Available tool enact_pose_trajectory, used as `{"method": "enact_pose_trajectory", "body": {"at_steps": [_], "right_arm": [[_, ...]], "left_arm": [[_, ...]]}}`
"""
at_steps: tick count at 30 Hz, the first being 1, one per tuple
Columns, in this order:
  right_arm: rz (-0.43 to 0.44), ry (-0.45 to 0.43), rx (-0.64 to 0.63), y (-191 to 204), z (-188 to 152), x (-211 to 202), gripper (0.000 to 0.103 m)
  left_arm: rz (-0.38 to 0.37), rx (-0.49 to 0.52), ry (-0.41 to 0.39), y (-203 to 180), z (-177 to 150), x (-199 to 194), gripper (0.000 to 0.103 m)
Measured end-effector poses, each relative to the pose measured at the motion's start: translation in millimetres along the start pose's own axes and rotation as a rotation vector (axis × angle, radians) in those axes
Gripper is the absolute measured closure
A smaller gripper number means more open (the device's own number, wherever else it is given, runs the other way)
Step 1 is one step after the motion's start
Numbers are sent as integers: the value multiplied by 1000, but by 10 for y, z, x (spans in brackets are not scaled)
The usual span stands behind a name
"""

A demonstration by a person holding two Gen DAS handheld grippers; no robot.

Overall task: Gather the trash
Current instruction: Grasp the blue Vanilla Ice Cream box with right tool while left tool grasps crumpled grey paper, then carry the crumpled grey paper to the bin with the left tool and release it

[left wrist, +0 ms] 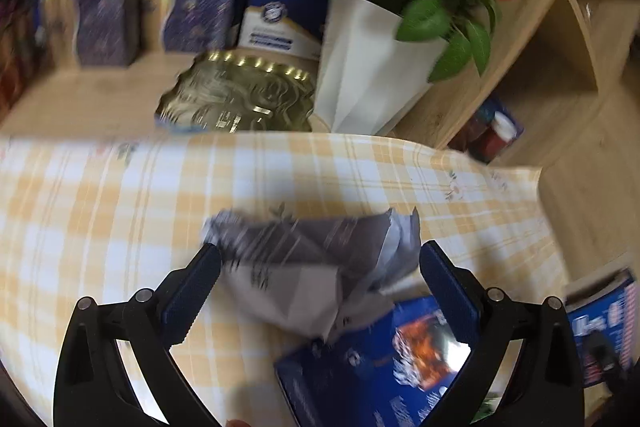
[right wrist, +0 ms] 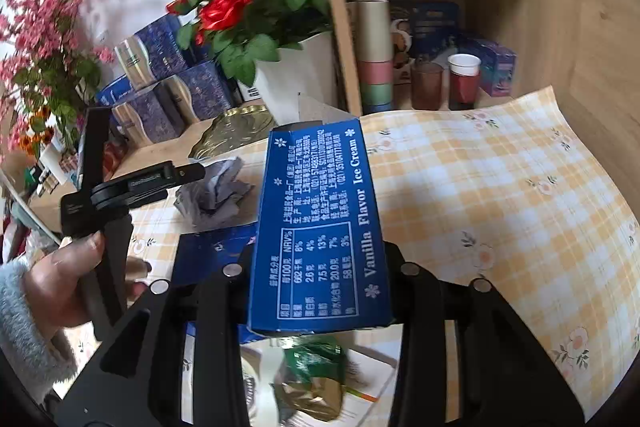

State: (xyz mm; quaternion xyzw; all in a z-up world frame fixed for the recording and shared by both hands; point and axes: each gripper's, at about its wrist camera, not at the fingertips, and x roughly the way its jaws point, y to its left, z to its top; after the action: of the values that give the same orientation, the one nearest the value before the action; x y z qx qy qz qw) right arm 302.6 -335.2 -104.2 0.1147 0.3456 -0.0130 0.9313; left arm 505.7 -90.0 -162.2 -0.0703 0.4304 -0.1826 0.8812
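A blue ice cream box (right wrist: 320, 227) is up off the table, squeezed at its near end between two black fingers. It is long and flat, with white writing and little snowflakes, and its far end flap is open. A gray crumpled paper (left wrist: 316, 267) lies on the yellow checked cloth, all scrunched up with some white showing. Just beside it lies a flat blue wrapper (left wrist: 372, 367) with an orange picture. Nearer still lies a green and gold packet (right wrist: 316, 383), partly hidden under the box.
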Motion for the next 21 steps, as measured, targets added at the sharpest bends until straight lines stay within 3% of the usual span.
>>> {"method": "enact_pose_trajectory", "body": {"at_steps": [11, 18, 19, 21], "right_arm": [[-1, 7, 40, -220, -125, -12, 64], [-9, 3, 42, -259, -161, -66, 64], [-8, 4, 45, -266, -165, -79, 64], [-11, 1, 42, -263, -169, -113, 64]], "left_arm": [[122, 270, 72, -253, 25, 473, 6], [162, 358, 115, -308, -1, 531, 6], [158, 354, 119, -298, 4, 519, 8], [150, 335, 114, -251, 43, 451, 35]]}}
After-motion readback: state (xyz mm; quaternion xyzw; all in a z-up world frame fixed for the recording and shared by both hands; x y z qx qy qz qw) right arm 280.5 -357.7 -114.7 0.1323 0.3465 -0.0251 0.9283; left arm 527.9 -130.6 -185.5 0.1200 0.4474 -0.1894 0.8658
